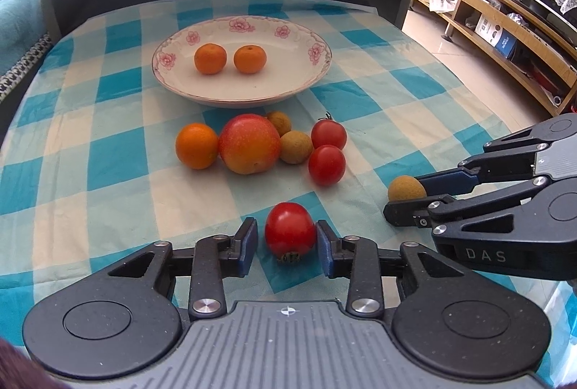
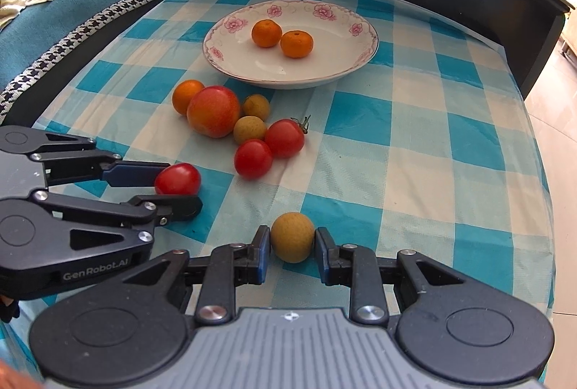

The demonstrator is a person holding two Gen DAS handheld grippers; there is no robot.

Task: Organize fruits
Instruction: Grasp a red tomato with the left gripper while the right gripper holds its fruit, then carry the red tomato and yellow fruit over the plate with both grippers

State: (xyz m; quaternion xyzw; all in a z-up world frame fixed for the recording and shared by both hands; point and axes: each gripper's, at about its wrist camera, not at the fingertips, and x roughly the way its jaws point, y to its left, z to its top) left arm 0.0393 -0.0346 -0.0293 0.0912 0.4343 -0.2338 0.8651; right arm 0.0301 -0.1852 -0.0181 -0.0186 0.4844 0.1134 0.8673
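Count: three tangerines, two on the plate (image 1: 317, 71); three tomatoes; three longans; one apple (image 1: 249, 143). Left gripper (image 1: 287, 237) stands slightly parted around a tomato (image 1: 290, 228), a gap showing at its left pad. Right gripper (image 2: 293, 244) clamps a longan (image 2: 292, 236).

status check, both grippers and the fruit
Left gripper open around a tomato. Right gripper shut on a longan. Plate holds two tangerines, path clear.

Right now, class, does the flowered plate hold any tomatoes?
No: the plate holds only two small oranges, while all three tomatoes sit on the checked cloth.
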